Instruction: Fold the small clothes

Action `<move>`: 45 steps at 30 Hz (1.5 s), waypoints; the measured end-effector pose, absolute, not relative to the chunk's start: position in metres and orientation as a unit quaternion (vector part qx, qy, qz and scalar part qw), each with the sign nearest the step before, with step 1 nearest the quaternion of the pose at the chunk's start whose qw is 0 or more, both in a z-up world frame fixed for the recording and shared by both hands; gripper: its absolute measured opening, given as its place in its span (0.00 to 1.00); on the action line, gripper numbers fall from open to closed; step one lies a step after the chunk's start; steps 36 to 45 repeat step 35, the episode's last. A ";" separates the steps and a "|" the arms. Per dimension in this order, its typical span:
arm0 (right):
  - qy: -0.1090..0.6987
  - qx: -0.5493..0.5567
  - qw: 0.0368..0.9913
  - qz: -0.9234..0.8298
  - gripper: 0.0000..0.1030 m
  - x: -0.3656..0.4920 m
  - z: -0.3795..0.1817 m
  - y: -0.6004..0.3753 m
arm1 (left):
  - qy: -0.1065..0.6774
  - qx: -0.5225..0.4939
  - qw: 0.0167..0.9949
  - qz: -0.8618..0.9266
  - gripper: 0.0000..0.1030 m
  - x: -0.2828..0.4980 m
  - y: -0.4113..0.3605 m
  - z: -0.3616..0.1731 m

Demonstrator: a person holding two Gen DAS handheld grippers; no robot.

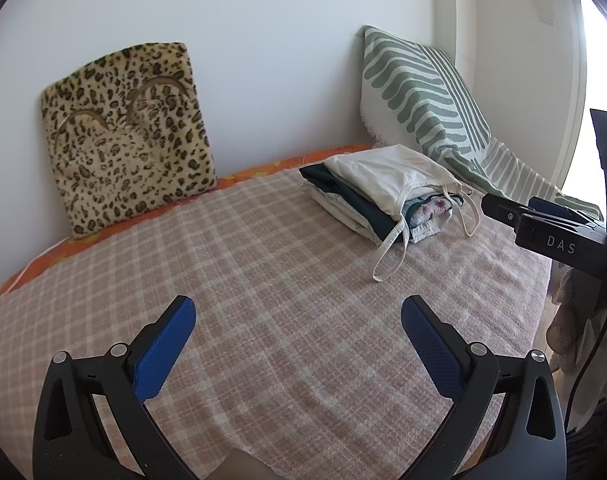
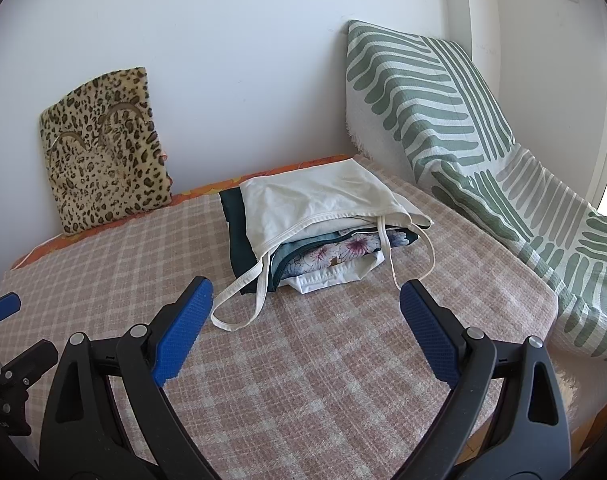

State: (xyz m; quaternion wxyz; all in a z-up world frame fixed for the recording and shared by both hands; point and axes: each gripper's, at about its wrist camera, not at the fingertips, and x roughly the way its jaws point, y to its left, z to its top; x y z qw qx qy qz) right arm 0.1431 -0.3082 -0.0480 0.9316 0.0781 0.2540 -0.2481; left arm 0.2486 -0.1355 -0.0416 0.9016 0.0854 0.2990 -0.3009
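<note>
Looking along my left gripper [image 1: 298, 322], I see its two blue pads spread wide with nothing between them, hovering over the pink-and-cream checked blanket [image 1: 263, 280] that covers the bed. A white wall [image 1: 263, 60] runs along the far side. Against it lean two cushions: a leopard-print cushion [image 1: 127, 136] at far left and a green-and-white striped cushion [image 1: 419, 96] at far right. One stack of folded clothes [image 1: 383, 196] sits on the blanket at far right, a white strappy top [image 1: 387, 178] uppermost, its straps trailing toward me. My right gripper [image 1: 503, 208] reaches in from the right edge, near the stack; I cannot tell its opening from here.

From my right gripper [image 2: 306, 300], the pads are wide apart and empty, just short of the stack [image 2: 323, 236]. I count a dark green piece [image 2: 233, 232], a floral piece [image 2: 343, 252] and a white piece [image 2: 331, 280] under the top [image 2: 315, 204]. Two straps lie loose on the blanket [image 2: 303, 380].
</note>
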 end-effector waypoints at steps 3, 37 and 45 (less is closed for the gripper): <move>0.255 0.082 0.931 -0.247 0.94 0.143 -0.048 -0.308 | 0.299 0.084 0.902 -0.301 0.99 0.249 -0.135 -0.042; 0.254 0.084 0.931 -0.246 0.94 0.142 -0.049 -0.308 | 0.302 0.064 0.902 -0.303 0.99 0.247 -0.132 -0.040; 0.254 0.084 0.931 -0.246 0.94 0.142 -0.049 -0.308 | 0.302 0.064 0.902 -0.303 0.99 0.247 -0.132 -0.040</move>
